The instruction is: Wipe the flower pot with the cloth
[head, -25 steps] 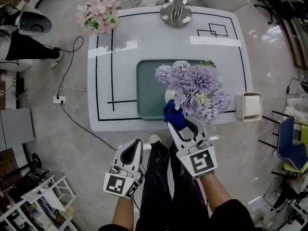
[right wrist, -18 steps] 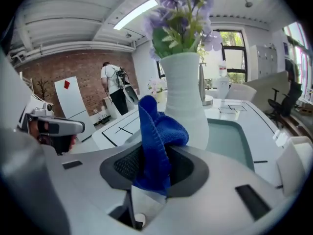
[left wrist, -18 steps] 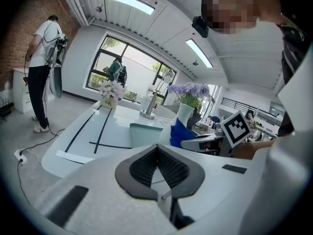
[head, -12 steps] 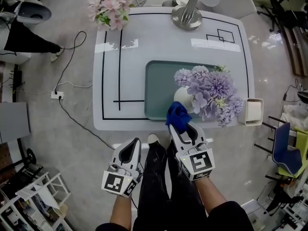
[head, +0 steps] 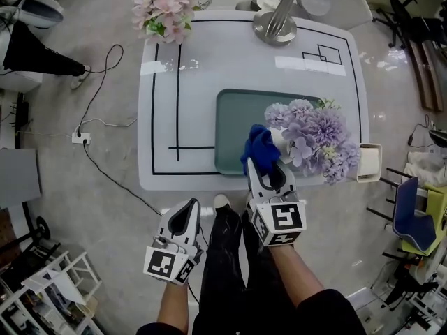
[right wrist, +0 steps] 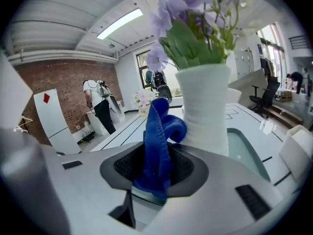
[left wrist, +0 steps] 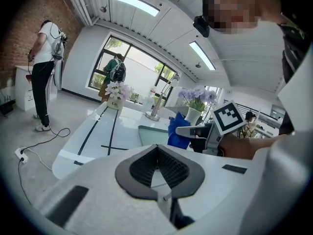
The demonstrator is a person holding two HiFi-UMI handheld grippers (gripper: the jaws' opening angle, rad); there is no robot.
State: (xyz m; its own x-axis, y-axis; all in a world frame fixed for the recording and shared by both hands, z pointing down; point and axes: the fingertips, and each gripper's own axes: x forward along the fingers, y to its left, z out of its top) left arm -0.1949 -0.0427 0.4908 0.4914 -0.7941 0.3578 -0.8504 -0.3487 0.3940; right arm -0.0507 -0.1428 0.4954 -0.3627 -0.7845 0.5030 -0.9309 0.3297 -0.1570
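Note:
A white flower pot point(right wrist: 205, 109) with purple flowers point(head: 314, 135) stands on the teal tray point(head: 234, 128) at the table's near right. My right gripper point(head: 264, 165) is shut on a blue cloth point(head: 259, 147), which bunches up against the pot's left side point(right wrist: 161, 131). The pot point(head: 279, 137) is mostly hidden under the blooms in the head view. My left gripper point(head: 183, 220) hangs below the table edge, shut and holding nothing. From the left gripper view the cloth point(left wrist: 179, 130) and pot point(left wrist: 193, 115) show to the right.
A white table point(head: 209, 61) with black lines carries a pink flower arrangement point(head: 164, 9) at its far left corner and a metal lamp base point(head: 275, 25) at the back. A white box point(head: 369, 162) hangs at the right edge. Cables point(head: 98, 103) lie on the floor at left.
The right gripper and cloth have shifted up along the pot's left side. The head view has panned, so the table sits lower and further right. The left gripper has stayed put.

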